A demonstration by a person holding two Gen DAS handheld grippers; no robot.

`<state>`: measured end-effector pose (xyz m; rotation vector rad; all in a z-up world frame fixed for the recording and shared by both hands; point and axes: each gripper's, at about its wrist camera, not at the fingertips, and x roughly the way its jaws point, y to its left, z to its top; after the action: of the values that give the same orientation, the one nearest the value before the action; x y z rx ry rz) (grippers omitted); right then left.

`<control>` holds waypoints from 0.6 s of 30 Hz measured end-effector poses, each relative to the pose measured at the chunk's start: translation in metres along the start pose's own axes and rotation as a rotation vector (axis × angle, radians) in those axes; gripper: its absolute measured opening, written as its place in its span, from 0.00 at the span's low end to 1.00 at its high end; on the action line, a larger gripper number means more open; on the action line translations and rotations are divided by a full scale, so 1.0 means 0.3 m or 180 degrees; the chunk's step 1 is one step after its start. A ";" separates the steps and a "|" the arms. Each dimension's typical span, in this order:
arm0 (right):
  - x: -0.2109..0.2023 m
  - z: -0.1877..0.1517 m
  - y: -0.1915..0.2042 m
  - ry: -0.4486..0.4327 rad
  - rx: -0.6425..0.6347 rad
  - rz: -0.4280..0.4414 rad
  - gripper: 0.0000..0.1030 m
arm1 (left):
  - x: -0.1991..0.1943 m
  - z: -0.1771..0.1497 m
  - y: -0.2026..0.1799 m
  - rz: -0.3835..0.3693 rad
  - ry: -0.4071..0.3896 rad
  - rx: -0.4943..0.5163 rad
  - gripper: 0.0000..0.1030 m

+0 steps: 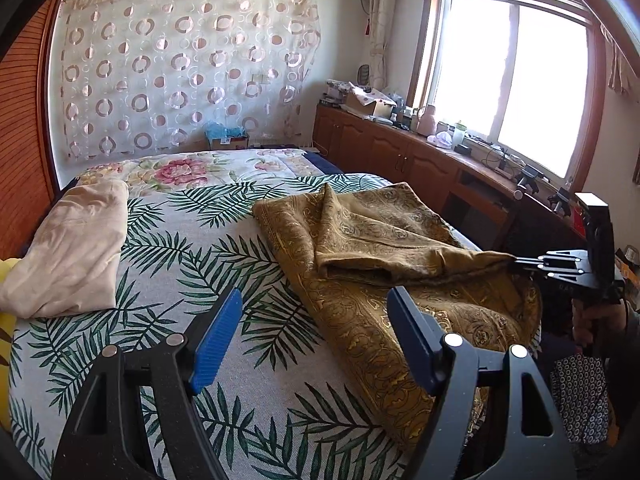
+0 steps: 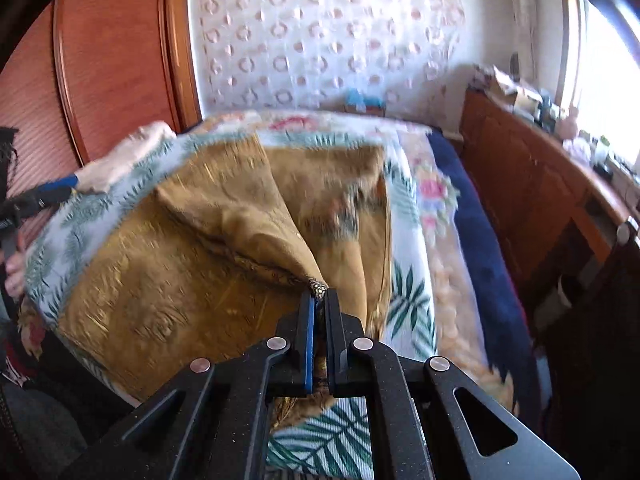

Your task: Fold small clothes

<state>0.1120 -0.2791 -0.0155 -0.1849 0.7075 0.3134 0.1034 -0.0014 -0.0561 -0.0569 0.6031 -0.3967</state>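
— Blue pads of the left hand-held gripper [image 1: 314,340] stand apart, nothing between them?
— Yes. Right hand-held gripper [image 2: 319,300] is clamped on a corner of the golden patterned cloth [image 1: 384,248], which lies on the bed [image 1: 192,248], right of the beige garment [image 1: 68,252].

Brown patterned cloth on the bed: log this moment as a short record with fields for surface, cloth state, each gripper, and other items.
surface: bed with a palm-leaf sheet
cloth: brown patterned cloth, spread out, one corner lifted and pulled taut over the rest
right gripper: fingers shut on the cloth's corner
left gripper: fingers open, nothing between them, near the cloth's edge
other items: beige garment, folded, on the far left of the bed
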 end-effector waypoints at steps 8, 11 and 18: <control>-0.005 0.021 0.023 -0.0030 0.0035 -0.0144 0.15 | -0.011 0.005 -0.012 0.0164 -0.0030 0.0040 0.73; -0.024 0.047 0.029 -0.0135 0.0064 -0.0206 0.36 | -0.010 0.008 -0.014 0.0205 -0.0030 0.0040 0.73; -0.006 0.094 0.086 -0.0270 -0.0070 -0.0107 0.52 | -0.001 0.009 -0.004 0.0277 -0.0018 0.0009 0.74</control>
<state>0.1190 -0.2476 0.0053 -0.2031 0.6168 0.2953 0.1043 -0.0024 -0.0535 -0.0290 0.5972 -0.3130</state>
